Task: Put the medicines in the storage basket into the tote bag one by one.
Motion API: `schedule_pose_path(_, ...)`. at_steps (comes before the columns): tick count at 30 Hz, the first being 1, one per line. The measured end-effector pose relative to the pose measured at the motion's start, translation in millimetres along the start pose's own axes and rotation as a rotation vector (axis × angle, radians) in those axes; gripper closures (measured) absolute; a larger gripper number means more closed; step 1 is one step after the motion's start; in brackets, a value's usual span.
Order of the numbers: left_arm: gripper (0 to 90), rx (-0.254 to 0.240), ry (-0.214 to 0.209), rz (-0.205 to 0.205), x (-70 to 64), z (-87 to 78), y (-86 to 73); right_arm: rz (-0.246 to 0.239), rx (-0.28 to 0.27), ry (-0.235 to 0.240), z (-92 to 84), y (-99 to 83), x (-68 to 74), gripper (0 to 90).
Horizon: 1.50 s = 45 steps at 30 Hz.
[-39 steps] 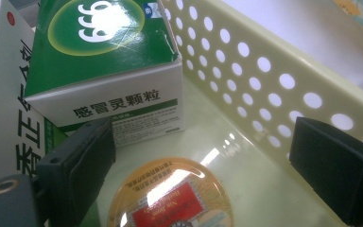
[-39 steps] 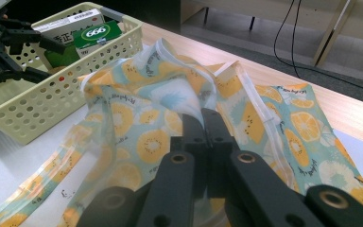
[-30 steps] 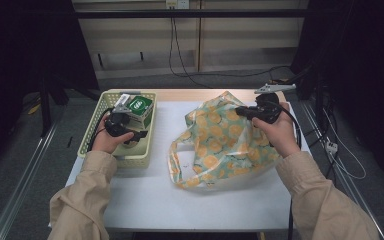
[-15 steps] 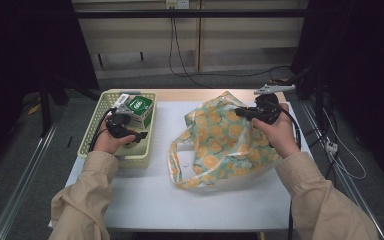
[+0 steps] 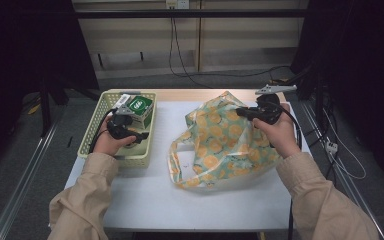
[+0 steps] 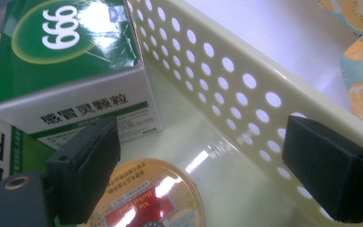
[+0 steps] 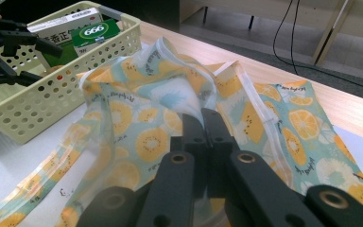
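Observation:
A yellow perforated basket (image 5: 93,135) at the table's left holds a green and white box (image 6: 66,52) marked 666, another box, and a round gold-lidded tin (image 6: 156,198). My left gripper (image 6: 203,137) hangs inside the basket with its jaws wide apart; they have just been closing a little. The tin lies below the gap, and the pads touch nothing. An orange-slice patterned plastic bag (image 5: 220,142) lies crumpled at the middle right. My right gripper (image 7: 203,118) is shut on a fold of the bag's (image 7: 137,118) upper edge and holds it slightly raised.
The basket's right wall (image 6: 236,90) runs close beside my left gripper's right jaw. White tabletop (image 5: 180,200) spreads in front of the bag. A wooden strip (image 5: 190,95) edges the table's far side, and cables trail on the floor beyond.

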State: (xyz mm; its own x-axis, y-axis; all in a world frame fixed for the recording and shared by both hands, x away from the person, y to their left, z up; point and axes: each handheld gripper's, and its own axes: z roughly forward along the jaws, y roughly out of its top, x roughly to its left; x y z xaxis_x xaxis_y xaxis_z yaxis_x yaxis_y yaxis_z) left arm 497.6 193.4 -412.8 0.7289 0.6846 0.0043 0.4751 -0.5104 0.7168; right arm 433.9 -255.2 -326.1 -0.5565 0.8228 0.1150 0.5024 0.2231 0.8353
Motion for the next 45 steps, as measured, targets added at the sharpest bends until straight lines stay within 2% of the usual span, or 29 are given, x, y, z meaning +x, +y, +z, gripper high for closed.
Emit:
schedule_pose_path(5,9.7,0.058,0.037,-0.021,4.4,6.0,-8.3,-0.004,0.005,0.007,3.7,0.3,2.9,90.0)
schedule_pose_path(9,9.6,0.063,0.063,-0.034,7.3,7.8,-8.7,-0.004,0.006,0.007,5.2,0.7,2.8,90.0)
schedule_pose_path(17,8.6,0.106,0.116,-0.052,7.7,15.4,-10.8,-0.004,0.01,0.01,5.5,0.3,2.6,90.0)
schedule_pose_path(21,8.6,0.095,0.124,-0.085,9.1,15.8,-11.6,-0.003,0.009,0.011,4.6,-0.4,1.5,90.0)
schedule_pose_path(22,8.6,0.117,0.126,-0.073,10.5,15.2,-11.8,-0.002,0.008,0.01,4.5,-0.7,1.2,90.0)
schedule_pose_path(23,8.6,0.117,0.119,-0.082,10.1,16.1,-12.5,-0.003,0.009,0.01,4.4,-1.1,1.0,90.0)
schedule_pose_path(29,8.7,0.137,0.14,-0.07,11.5,16.4,-12.9,-0.001,0.009,0.01,4.4,-2.0,1.1,90.0)
schedule_pose_path(30,8.8,0.128,0.133,-0.085,10.7,17.4,-13.1,0.0,0.008,0.01,4.2,-1.9,1.1,90.0)
schedule_pose_path(33,9.5,0.142,0.143,-0.067,11.2,17.6,-12.9,-0.001,0.006,0.013,4.2,-2.0,0.7,90.0)
schedule_pose_path(36,10.3,0.155,0.166,-0.084,12.7,17.9,-13.4,0.0,0.009,0.013,4.5,-2.4,0.2,90.0)
schedule_pose_path(38,10.1,0.154,0.159,-0.083,13.1,18.3,-13.7,0.002,0.008,0.012,4.7,-2.9,0.6,90.0)
schedule_pose_path(39,10.5,0.142,0.161,-0.099,12.1,19.6,-14.0,0.001,0.009,0.014,4.9,-3.1,0.6,90.0)
schedule_pose_path(40,10.3,0.163,0.158,-0.082,13.3,19.0,-13.8,0.0,0.01,0.014,5.0,-3.3,0.7,90.0)
schedule_pose_path(43,10.0,0.172,0.159,-0.082,12.9,20.3,-14.1,0.0,0.006,0.018,4.9,-3.4,0.8,90.0)
schedule_pose_path(45,10.8,0.191,0.155,-0.064,11.7,22.0,-13.8,-0.001,0.007,0.018,4.6,-3.2,0.8,90.0)
